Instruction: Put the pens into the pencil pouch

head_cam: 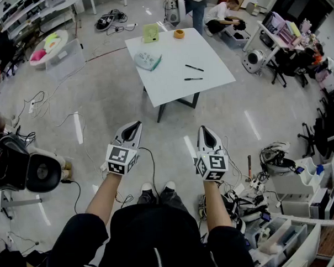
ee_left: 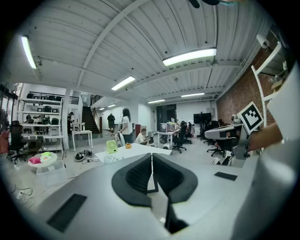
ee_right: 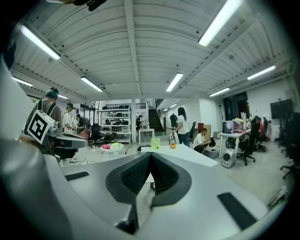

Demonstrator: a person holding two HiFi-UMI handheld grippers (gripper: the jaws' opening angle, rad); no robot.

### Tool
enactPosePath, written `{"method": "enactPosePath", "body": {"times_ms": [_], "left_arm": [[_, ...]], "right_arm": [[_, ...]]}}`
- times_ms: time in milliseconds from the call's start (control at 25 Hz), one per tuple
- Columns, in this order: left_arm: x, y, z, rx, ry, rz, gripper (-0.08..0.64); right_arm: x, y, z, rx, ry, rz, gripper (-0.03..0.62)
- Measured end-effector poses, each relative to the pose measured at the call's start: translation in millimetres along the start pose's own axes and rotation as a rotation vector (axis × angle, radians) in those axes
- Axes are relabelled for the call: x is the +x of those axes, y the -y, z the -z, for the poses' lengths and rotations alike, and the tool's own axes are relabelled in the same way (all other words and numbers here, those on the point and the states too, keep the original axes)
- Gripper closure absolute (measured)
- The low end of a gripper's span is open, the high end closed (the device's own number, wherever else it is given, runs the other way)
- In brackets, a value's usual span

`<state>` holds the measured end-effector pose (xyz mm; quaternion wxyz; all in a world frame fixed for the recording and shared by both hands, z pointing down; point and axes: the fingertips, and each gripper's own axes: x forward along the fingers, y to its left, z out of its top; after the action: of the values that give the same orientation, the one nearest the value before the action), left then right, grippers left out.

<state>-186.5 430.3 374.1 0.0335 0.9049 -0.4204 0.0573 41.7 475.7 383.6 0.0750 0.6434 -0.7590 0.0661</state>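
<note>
Two black pens lie on a white table (head_cam: pixel 170 74) well ahead of me: one (head_cam: pixel 194 68) further back, one (head_cam: pixel 193 79) nearer the front edge. A pale green pencil pouch (head_cam: pixel 148 60) rests on the table's left part. My left gripper (head_cam: pixel 134 126) and right gripper (head_cam: pixel 205 130) hover over the floor, short of the table, both shut with nothing between the jaws. In the left gripper view the jaws (ee_left: pixel 152 157) meet in front of the distant table (ee_left: pixel 133 151). The right gripper view shows closed jaws (ee_right: pixel 150 157) too.
A green fan (head_cam: pixel 150 33) and an orange tape roll (head_cam: pixel 178 34) stand at the table's far edge. Cables (head_cam: pixel 44 102) trail over the floor at left. Clutter and bins (head_cam: pixel 282 230) fill the right side. People (head_cam: pixel 222 14) work behind the table.
</note>
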Motion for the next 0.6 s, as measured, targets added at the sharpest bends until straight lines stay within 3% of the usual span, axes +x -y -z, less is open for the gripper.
{"method": "enactPosePath", "body": {"times_ms": [240,600], "left_arm": [[-6.4,14.0,-13.7,-0.001,0.018,-0.006,0.532],[-4.0,21.5,-5.6,-0.013,0.014,-0.021,0.531]], "right_arm": [[-18.8,-2.3,-5.1,-0.001,0.013,-0.027,0.584],[-26.3,9.0,6.1,0.005,0.015,-0.011,0.583]]}}
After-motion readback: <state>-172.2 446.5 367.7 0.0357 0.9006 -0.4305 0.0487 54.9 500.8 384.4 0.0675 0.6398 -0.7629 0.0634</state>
